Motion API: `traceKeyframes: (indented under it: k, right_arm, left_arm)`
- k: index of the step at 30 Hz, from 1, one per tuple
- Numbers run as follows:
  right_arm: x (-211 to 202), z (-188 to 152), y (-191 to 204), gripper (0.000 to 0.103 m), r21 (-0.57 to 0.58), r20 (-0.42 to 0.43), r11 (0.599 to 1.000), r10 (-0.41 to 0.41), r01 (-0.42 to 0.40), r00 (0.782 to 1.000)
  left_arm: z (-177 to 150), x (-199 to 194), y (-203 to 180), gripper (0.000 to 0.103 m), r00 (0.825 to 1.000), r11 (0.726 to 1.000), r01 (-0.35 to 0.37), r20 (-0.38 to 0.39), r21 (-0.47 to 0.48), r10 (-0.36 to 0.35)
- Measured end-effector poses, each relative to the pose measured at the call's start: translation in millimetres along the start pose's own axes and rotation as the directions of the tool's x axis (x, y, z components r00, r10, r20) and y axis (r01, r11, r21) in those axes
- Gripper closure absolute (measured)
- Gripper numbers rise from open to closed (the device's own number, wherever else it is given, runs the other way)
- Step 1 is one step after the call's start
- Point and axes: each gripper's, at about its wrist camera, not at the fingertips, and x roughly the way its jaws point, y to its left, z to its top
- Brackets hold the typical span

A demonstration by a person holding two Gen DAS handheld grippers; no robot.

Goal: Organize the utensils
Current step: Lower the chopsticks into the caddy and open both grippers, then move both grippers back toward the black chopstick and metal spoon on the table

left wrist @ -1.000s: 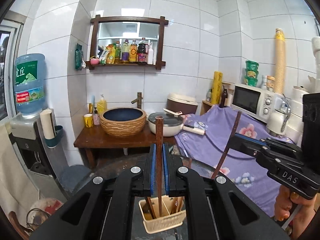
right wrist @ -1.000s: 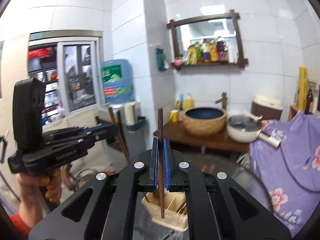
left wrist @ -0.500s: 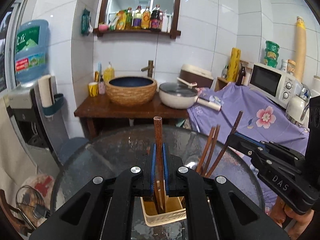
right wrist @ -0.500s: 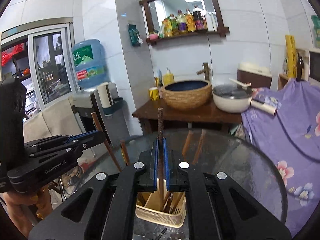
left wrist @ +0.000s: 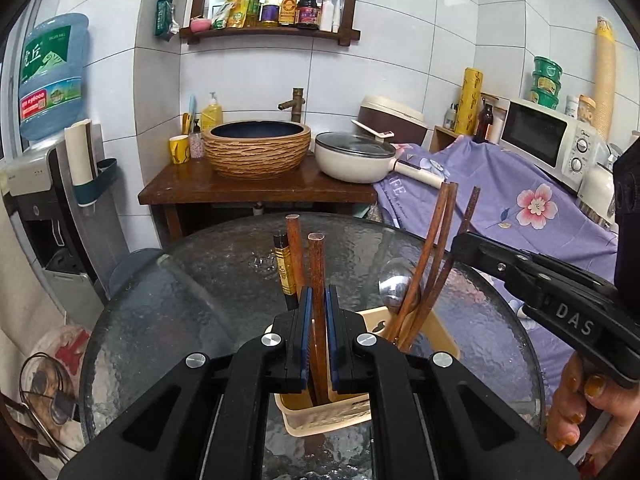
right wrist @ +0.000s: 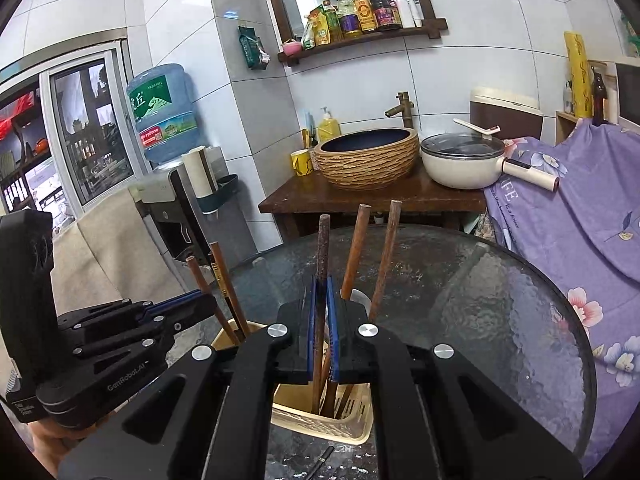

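My left gripper (left wrist: 319,300) is shut on a brown wooden chopstick (left wrist: 317,264), held upright with its lower end inside the beige utensil holder (left wrist: 438,330) on the glass table (left wrist: 180,300). My right gripper (right wrist: 323,292) holds a second brown chopstick (right wrist: 323,244) between its blue pads, its tip down in the same holder (right wrist: 320,424); these jaws are opening. Several more chopsticks (left wrist: 436,240) and a metal spoon (left wrist: 394,288) stand in the holder. Each gripper shows in the other's view: the right gripper (left wrist: 460,244) at right, the left gripper (right wrist: 206,306) at left.
Behind the round table stands a wooden stand (left wrist: 256,190) with a woven basin (left wrist: 256,148) and a white pot (left wrist: 354,156). A purple flowered cloth (left wrist: 520,208) covers the counter at right, with a microwave (left wrist: 548,140). A water dispenser (right wrist: 168,120) stands left. A small dark stick (right wrist: 320,458) lies by the holder.
Both grippers have come down and tilted toward the table, lowering their chopsticks into the beige holder. The holder and the table now fill more of both views.
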Motion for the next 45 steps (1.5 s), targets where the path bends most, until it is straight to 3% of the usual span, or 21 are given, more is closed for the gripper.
traceKeyframes:
  k: [1,2,3,4,6,9,12,14,18,22,25,29,36,45]
  right_arm:
    - [1,-1,-1,0.091,0.005,-0.003,1.0,0.003,-0.003,1.0]
    - [1,-1,-1,0.078,0.008,-0.002,1.0,0.003,-0.003,1.0]
    - [1,-2,-3,0.055,0.01,0.005,1.0,-0.002,0.002,1.0]
    - [-1,-3,-5,0.045,0.016,0.017,1.0,-0.007,0.007,1.0]
    - [-6,-5,-5,0.043,0.015,0.041,1.0,-0.017,0.017,0.999]
    - [-17,-8,-2,0.043,-0.011,0.067,1.0,-0.024,0.025,0.997]
    - [-28,-10,3,0.041,-0.048,0.089,0.998,-0.034,0.038,0.995]
    - [-37,-13,8,0.032,-0.085,0.109,0.994,-0.064,0.073,0.992]
    - [-54,-22,13,0.03,-0.096,0.143,0.989,-0.094,0.108,0.985]
    - [-71,-41,16,0.03,-0.096,0.147,0.989,-0.094,0.109,0.985]
    - [-81,-59,21,0.016,-0.117,0.14,0.988,-0.084,0.101,0.987]
    - [-82,-89,24,0.015,-0.144,0.087,0.985,-0.083,0.095,0.993]
    - [-61,-135,13,0.015,-0.098,-0.054,0.991,-0.095,0.089,0.994]
    - [-44,-178,-5,0.016,-0.053,-0.155,0.987,-0.159,0.152,0.975]
  left_arm:
    - [0,-1,-1,0.094,1.0,1.0,0.003,0.002,0.002,-0.003]
    - [-2,-3,-4,0.092,1.0,1.0,0.006,0.007,0.004,-0.006]
    - [-3,-8,-5,0.084,1.0,1.0,0.009,0.017,0.011,-0.01]
    - [-3,-11,-7,0.073,1.0,1.0,0.01,0.026,0.017,-0.011]
    - [-5,-20,-8,0.06,0.999,1.0,0.005,0.049,0.027,-0.007]
    - [-11,-40,-10,0.054,0.996,0.999,0.0,0.086,0.038,-0.003]
    - [-18,-58,-11,0.035,0.992,0.999,-0.008,0.128,0.048,0.002]
    - [-23,-69,-11,0.032,0.989,0.998,-0.019,0.147,0.059,0.01]
    - [-37,-81,-6,0.019,0.989,1.0,-0.008,0.146,0.025,0.004]
    - [-59,-85,-1,0.016,0.993,1.0,0.001,0.119,0.016,-0.003]
    - [-80,-84,-1,0.016,0.996,1.0,-0.006,0.09,0.024,0.004]
    - [-109,-76,1,0.016,0.999,0.999,-0.016,0.034,0.032,0.014]
    - [-154,-55,9,0.038,0.995,1.0,0.007,-0.098,-0.009,-0.008]
    - [-195,-29,-3,0.051,0.973,0.999,0.049,-0.227,-0.001,-0.048]
